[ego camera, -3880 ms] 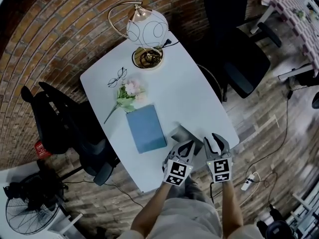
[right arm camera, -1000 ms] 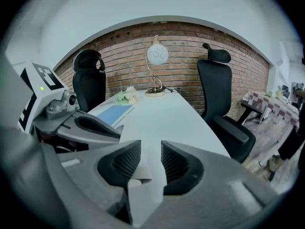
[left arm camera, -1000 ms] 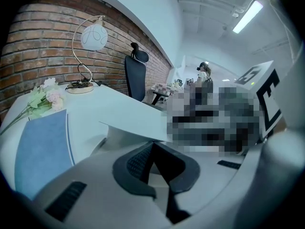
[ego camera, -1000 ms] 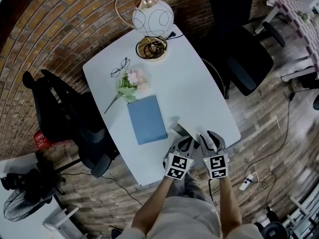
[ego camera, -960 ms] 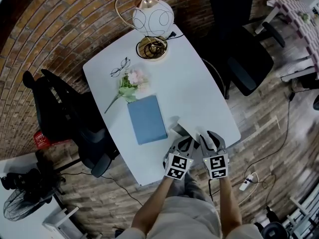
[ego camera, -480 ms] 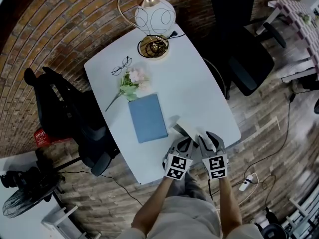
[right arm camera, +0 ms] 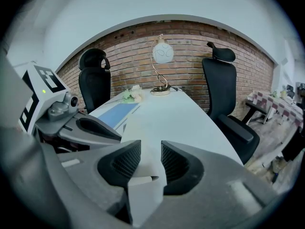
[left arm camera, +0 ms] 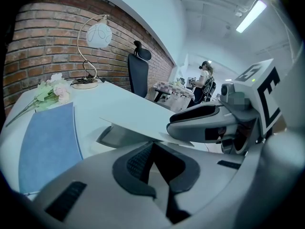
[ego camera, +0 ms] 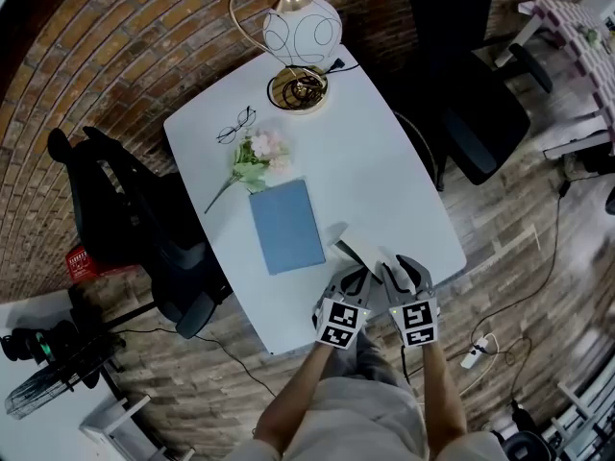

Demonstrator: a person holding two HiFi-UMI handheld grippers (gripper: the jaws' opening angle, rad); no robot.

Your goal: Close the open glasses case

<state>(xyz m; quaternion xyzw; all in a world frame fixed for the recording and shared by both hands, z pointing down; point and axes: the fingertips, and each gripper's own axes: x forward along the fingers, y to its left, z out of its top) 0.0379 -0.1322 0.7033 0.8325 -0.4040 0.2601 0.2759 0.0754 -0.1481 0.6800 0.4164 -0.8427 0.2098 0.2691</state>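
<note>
Two parts make up the glasses case: a shallow base lying flat on the table and a thin white lid raised at a slant above it. It sits by the table's near edge, toward the near right corner, directly in front of both grippers.

It looks light and rigid, probably smooth-skinned (so a pinch could slide). The base may scoot on the slick tabletop if the lid is pushed sideways rather than downward. The lid's free edge is the sensible place to hold, and the right gripper has it. Its jaws are clamped on that edge, with the white panel filling the gap between the pads. The left gripper is clenched on nothing, its pads meeting just under the lid's underside, close beside the base. From there it seems well placed to steady the base while the lid comes down.

Because the case lies so near the table's near edge, any pull toward the person risks dragging it off. A blue book lies just left of the case, apart from it and clear of the lid's swing. Flowers and a pair of spectacles lie farther off toward the far left corner, and a lamp stands at the far edge. The table's right side offers open room. Black chairs stand off the left and right edges.
</note>
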